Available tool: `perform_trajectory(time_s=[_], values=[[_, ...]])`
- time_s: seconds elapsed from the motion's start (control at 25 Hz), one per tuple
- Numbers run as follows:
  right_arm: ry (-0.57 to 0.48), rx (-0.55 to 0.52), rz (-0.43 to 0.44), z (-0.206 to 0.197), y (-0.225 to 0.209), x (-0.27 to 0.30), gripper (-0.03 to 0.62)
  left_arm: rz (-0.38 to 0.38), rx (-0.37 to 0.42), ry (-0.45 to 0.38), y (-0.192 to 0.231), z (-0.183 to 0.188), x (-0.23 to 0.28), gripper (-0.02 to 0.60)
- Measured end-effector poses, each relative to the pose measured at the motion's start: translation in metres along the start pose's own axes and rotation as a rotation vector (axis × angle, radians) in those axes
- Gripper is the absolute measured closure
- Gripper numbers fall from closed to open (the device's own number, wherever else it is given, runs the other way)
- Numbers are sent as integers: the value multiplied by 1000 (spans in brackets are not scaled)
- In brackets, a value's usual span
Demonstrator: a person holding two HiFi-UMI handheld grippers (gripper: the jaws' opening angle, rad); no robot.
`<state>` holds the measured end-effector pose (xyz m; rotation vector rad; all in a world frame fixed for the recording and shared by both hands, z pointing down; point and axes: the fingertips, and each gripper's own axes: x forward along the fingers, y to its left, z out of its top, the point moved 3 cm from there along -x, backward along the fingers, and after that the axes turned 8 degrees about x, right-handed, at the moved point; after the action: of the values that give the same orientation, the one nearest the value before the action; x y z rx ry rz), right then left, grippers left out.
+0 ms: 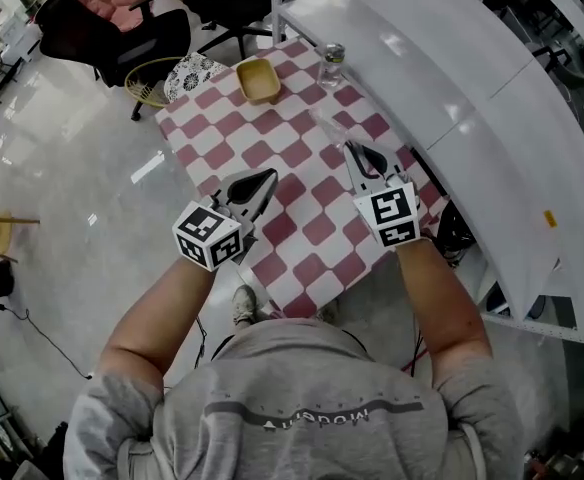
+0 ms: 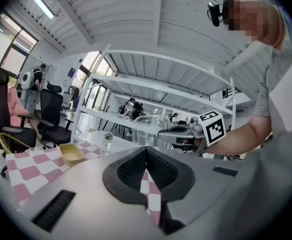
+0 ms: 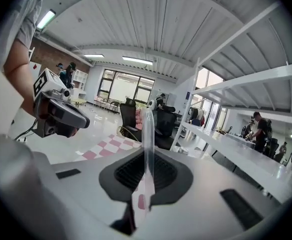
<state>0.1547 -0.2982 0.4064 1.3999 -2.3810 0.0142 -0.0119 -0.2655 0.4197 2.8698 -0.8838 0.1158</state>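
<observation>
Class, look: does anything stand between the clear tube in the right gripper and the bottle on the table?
Nothing visible does: only bare checked cloth lies between the tube and the bottle.

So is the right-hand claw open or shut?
Shut: the right gripper pinches a clear plastic strip, upright between its pads.

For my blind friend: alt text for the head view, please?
Over a pink-checked table, a person's right gripper pinches a clear tube; the left gripper is shut, empty. A yellow dish and small bottle sit beyond.
</observation>
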Motion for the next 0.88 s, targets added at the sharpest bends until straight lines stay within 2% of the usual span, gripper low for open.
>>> perform_trajectory(time_s=[0.6,0.88], values=[[70,198,42,-95,43,-15,559,-26,-57,68,-32,-85,-4,568],[76,259,70,-126,58,-26,559,-43,-26,100,-50,-112,-7,568]])
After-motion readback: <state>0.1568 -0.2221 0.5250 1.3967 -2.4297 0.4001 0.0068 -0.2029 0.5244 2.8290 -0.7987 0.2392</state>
